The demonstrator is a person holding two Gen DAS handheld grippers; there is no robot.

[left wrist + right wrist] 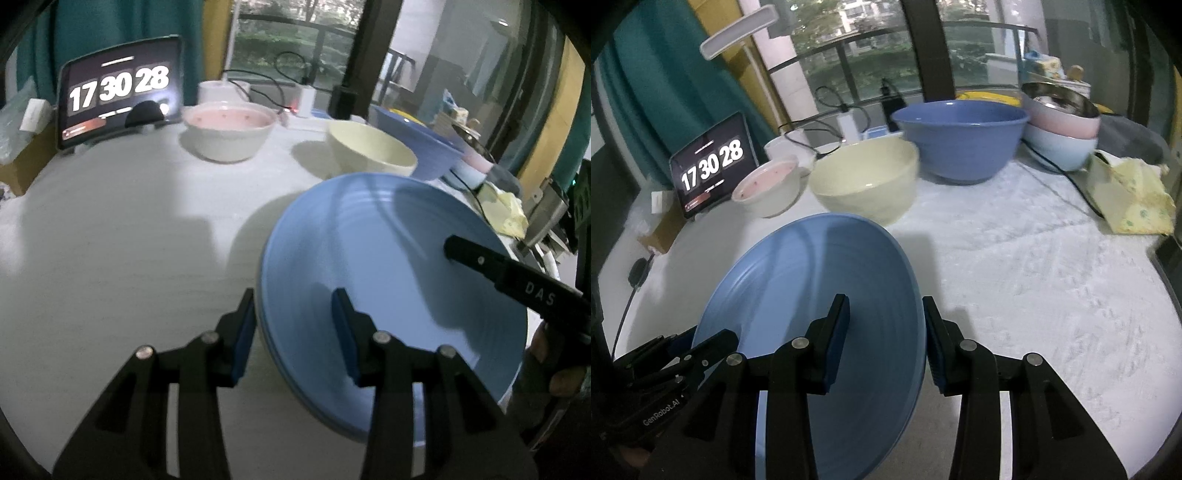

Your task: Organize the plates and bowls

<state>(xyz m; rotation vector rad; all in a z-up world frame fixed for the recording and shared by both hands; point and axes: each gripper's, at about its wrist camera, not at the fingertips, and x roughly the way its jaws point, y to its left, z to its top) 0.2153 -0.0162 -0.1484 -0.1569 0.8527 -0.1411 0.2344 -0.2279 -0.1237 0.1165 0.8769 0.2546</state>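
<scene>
Straddling opposite rims of the blue plate (369,258) at lower centre, the spread left gripper (293,332) and right gripper (885,339) must close before lifting.

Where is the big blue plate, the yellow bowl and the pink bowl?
blue plate (369,258): left wrist view, on its ridged inner face.
pale yellow bowl (864,184): right wrist view, on its inner wall.
pink-lined white bowl (229,118): left wrist view, on its pink inside.
</scene>
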